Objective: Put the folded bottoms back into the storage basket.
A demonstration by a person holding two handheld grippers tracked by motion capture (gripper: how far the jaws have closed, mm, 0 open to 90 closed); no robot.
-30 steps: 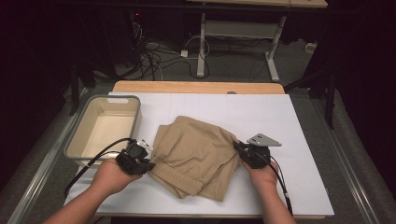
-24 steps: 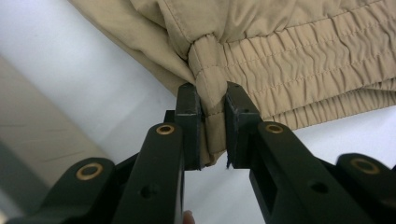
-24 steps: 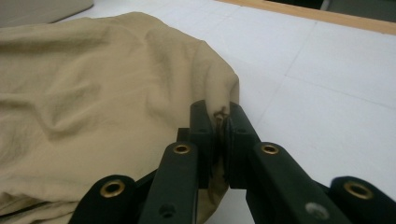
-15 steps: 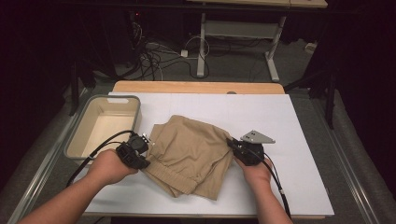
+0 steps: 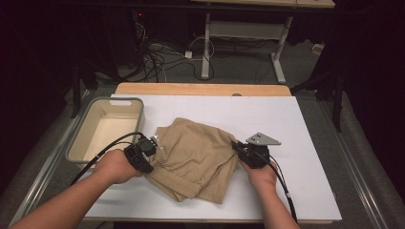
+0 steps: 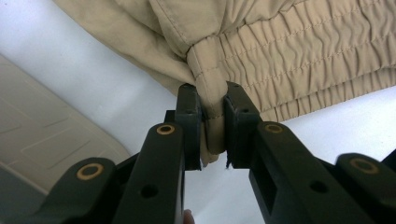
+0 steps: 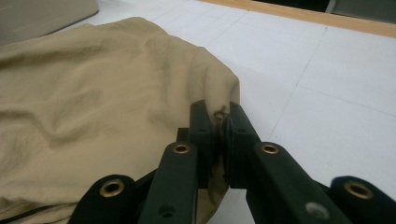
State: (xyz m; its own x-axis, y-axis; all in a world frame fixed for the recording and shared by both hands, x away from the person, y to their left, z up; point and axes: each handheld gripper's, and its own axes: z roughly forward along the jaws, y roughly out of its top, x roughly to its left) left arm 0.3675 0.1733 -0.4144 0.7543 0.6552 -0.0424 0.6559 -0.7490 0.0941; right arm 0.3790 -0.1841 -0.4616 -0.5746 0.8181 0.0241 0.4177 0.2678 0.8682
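High view first: the big white table (image 5: 310, 143) takes up the middle of the frame, with a strip of wood along its far edge. On it, just left of centre, lies the tan cloth (image 5: 198, 157), folded and crumpled, with a stretchy band along its lower edge. At the left edge of the table sits a pale tub (image 5: 138, 107), close to the cloth but not touching it. The left gripper (image 5: 155, 143) is at the cloth's left side. In the left gripper view its jaws are pressed nearly together on a fold of the stretchy band. The right gripper (image 5: 235, 144) is at the cloth's right side. In the right gripper view its jaws pinch the cloth's edge tight.
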